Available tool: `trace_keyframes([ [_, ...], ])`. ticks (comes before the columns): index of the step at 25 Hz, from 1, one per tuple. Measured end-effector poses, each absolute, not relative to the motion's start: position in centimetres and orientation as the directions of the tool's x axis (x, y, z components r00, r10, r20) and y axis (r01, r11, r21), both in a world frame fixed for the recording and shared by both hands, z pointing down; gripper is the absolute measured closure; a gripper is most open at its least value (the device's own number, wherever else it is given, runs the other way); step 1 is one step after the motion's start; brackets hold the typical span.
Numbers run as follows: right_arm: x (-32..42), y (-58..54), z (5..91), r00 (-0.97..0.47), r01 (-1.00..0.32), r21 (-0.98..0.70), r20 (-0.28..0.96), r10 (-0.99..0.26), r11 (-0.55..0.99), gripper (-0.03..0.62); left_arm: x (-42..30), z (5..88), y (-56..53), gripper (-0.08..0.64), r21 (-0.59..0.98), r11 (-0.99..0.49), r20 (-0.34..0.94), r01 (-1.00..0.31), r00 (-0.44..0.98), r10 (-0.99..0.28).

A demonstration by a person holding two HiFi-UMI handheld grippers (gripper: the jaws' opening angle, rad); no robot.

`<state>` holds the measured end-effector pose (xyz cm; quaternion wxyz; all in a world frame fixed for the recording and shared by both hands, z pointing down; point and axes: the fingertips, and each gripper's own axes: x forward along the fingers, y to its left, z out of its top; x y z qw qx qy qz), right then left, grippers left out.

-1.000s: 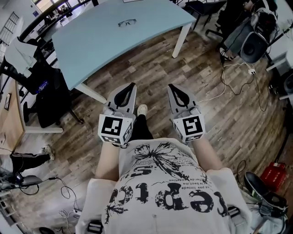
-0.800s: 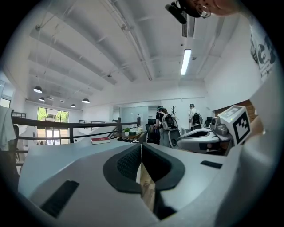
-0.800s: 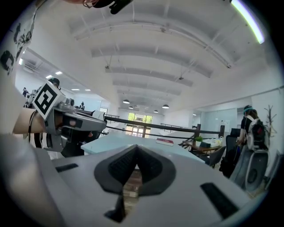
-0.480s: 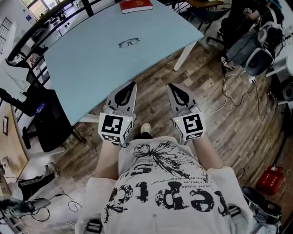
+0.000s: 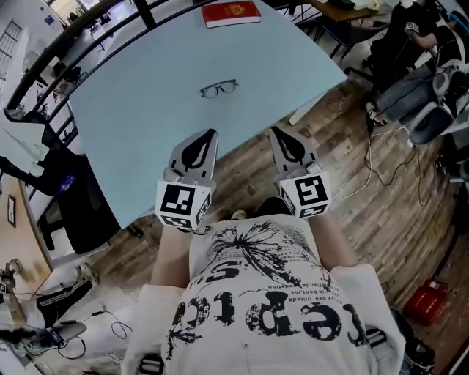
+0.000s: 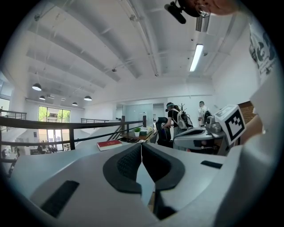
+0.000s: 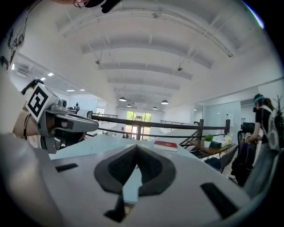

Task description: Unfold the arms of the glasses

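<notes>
Pale blue table point(image 5: 139, 132), far and left in the scene, bearing the task's thing. Glasses point(image 5: 219, 88), dark-rimmed, lying flat toward the far middle of the tabletop. Nearer than a red book point(image 5: 231, 12) at the far edge and well apart from it. Well apart also from both claws. Arms folded or spread: too small to tell.

Left gripper point(image 5: 210, 135): clenched, tips together, nothing between them, held close to the table's near edge. Right gripper point(image 5: 275, 132): likewise clenched and empty, just right of the left one.

Hazards, as judged from here:
- Skidding across the smooth top, likely under a push from one side with no hold on the other.
- Shoving instead of gripping, likely on arrival with tips pressed together. Opening needed first.
- Smeared or cracked lens, from a pinch on the glass rather than on rim or bridge.
- Strained hinge, from swinging an arm past its stop or against its fold.
- Lost hold on the thin frame, from broad pads closing off-centre.
- Knock against the book, from an overlong reach toward the far edge.

Count:
- Glasses: one pair.
- Table bearing them: one.
- Red book: one.
- Grippers: two.
- Marker cubes point(image 5: 182, 207): two, one per gripper.
</notes>
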<state>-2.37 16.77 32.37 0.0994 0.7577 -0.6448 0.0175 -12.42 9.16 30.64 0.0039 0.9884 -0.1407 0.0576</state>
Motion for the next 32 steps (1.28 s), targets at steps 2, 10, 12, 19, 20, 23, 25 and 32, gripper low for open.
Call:
trace_keyframes([
  [2, -1.3, 14.9, 32.7, 0.149, -0.984, 0.126, 0.162, -0.975, -0.13, 0.581, -11.6, 31.0, 7.7, 0.54, -0.005, -0.955, 0.124, -0.296, 0.948, -0.294],
  [10, 4.7, 7.4, 33.5, -0.004, -0.99, 0.14, 0.178, -0.984, 0.029, 0.581, -5.9, 31.7, 2.3, 0.54, -0.008, -0.911, 0.131, -0.412, 0.903, -0.409],
  [12, 6.8, 5.3, 33.9, -0.044, -0.988, 0.141, 0.184, -0.982, 0.071, 0.581, -4.1, 31.9, 0.7, 0.54, -0.014, -0.894, 0.135, -0.448, 0.885, -0.446],
  [19, 14.0, -3.0, 34.7, -0.221, -0.956, 0.145, 0.226, -0.949, 0.257, 0.581, 2.1, 31.7, -5.2, 0.54, -0.009, -0.795, 0.143, -0.607, 0.786, -0.602],
  [20, 14.8, -4.1, 34.9, -0.243, -0.949, 0.144, 0.233, -0.942, 0.28, 0.581, 2.8, 32.0, -6.0, 0.54, -0.005, -0.779, 0.147, -0.627, 0.77, -0.621],
  [23, 16.4, -6.9, 36.0, -0.309, -0.928, 0.13, 0.259, -0.915, 0.35, 0.581, 4.2, 33.1, -8.2, 0.54, 0.012, -0.734, 0.167, -0.679, 0.725, -0.668],
  [25, 16.8, -8.5, 37.3, -0.355, -0.909, 0.116, 0.288, -0.89, 0.4, 0.581, 4.8, 34.2, -9.3, 0.54, 0.024, -0.707, 0.187, -0.707, 0.698, -0.692],
  [32, 16.0, -11.6, 43.3, -0.49, -0.827, 0.058, 0.414, -0.767, 0.559, 0.581, 4.9, 39.2, -11.6, 0.54, 0.083, -0.623, 0.251, -0.778, 0.621, -0.742],
])
